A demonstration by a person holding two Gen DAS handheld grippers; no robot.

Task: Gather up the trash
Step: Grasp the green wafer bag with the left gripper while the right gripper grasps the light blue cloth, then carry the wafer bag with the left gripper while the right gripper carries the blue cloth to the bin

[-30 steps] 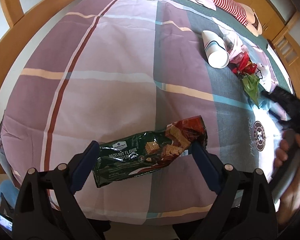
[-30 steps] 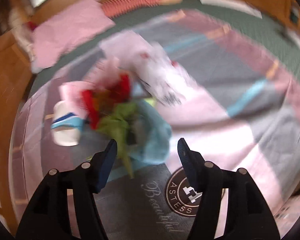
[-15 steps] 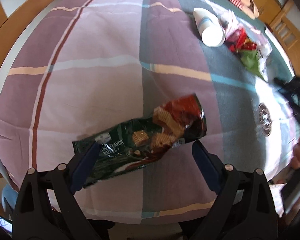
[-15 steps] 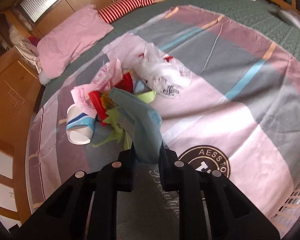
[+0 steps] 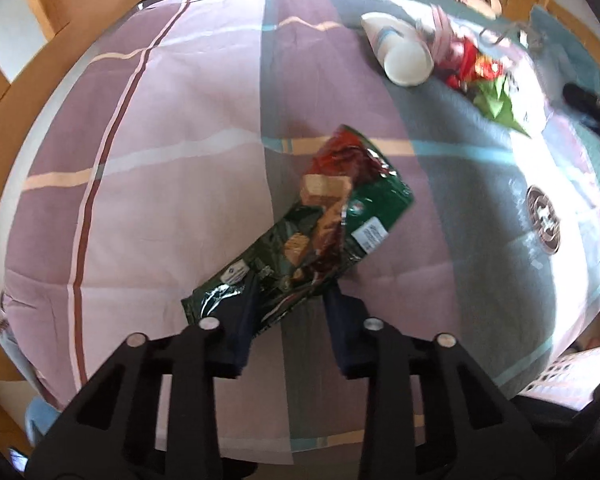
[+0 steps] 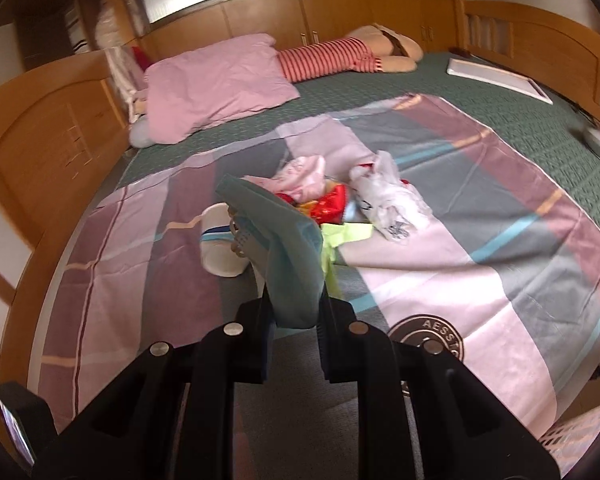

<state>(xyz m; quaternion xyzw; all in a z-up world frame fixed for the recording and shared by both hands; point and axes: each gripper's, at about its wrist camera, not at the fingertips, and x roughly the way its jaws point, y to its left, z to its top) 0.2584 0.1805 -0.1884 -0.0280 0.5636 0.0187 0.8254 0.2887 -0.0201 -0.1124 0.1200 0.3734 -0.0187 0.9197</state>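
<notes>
My left gripper [image 5: 290, 300] is shut on the near end of a green and red wafer wrapper [image 5: 320, 220], which hangs tilted above the plaid bedspread. My right gripper [image 6: 294, 316] is shut on a light blue plastic bag [image 6: 284, 248] and holds it up off the bed. Behind the bag lies a heap of trash: a white paper cup [image 6: 220, 248], a red wrapper [image 6: 332, 206], a lime green scrap [image 6: 340, 236], pink paper [image 6: 304, 170] and a crumpled white bag [image 6: 388, 204]. The cup [image 5: 402, 56] and red wrapper [image 5: 468, 60] also show in the left wrist view.
A pink pillow [image 6: 216, 84] and a striped doll [image 6: 340, 54] lie at the head of the bed. Wooden cabinets [image 6: 48, 128] wall the left side. A white slatted basket [image 6: 580, 440] shows at the lower right, also in the left wrist view [image 5: 560, 376]. The bed's foot edge is close below.
My left gripper closed on the wafer wrapper and lifted its end. My right gripper closed on the blue bag and raised it away from the trash heap.
</notes>
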